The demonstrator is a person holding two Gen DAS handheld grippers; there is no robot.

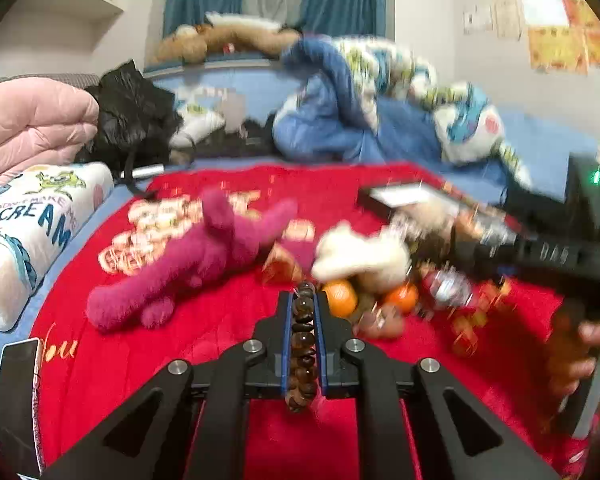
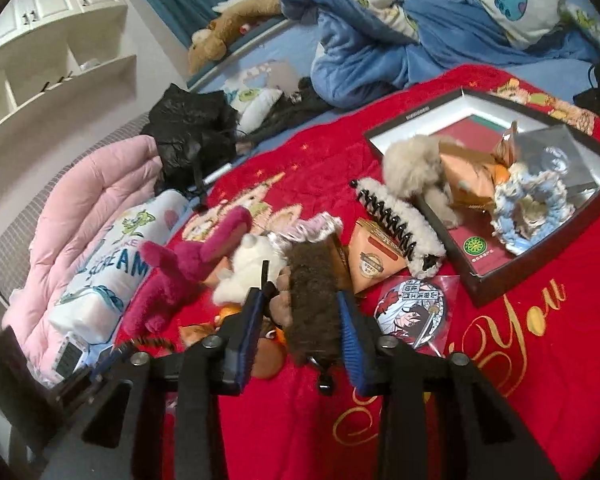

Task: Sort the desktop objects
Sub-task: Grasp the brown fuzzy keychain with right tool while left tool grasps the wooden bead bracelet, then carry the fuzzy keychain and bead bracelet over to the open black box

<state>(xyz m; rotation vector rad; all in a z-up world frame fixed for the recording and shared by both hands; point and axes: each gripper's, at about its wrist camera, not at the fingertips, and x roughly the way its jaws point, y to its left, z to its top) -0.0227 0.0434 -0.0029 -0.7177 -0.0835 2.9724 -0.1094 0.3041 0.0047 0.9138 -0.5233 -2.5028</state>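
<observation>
Left wrist view: my left gripper (image 1: 305,300) is pressed onto a brown bead bracelet (image 1: 303,350). The beads run lengthwise in the narrow slot between the blue pads, one end poking past the fingertips, the other hanging out behind them. The gripper sits above the red blanket (image 1: 204,364). Just ahead of the tips lie two oranges (image 1: 340,298), with a white plush toy (image 1: 360,254) behind them. A magenta plush toy (image 1: 204,256) sprawls ahead and to the left. This view is motion-blurred on its right side; I cannot resolve the small items there.

Right wrist view: my right gripper (image 2: 303,308) is pinching a brown fuzzy hair clip (image 2: 314,300). The clip stands between the two blue pads and fills the gap, its fuzzy body reaching forward beyond the fingertips and its dark hinge end showing below the pads. Just right of the tips is a triangular paper packet (image 2: 374,262), and beside that a white fuzzy claw clip (image 2: 400,226) with black teeth. A round anime badge (image 2: 414,312) lies near the right finger. Further right, the shallow black box (image 2: 540,258) holds a beige fluffy item (image 2: 410,164), an orange wrapped packet (image 2: 470,178) and a blue-white scrunchie (image 2: 530,206).
</observation>
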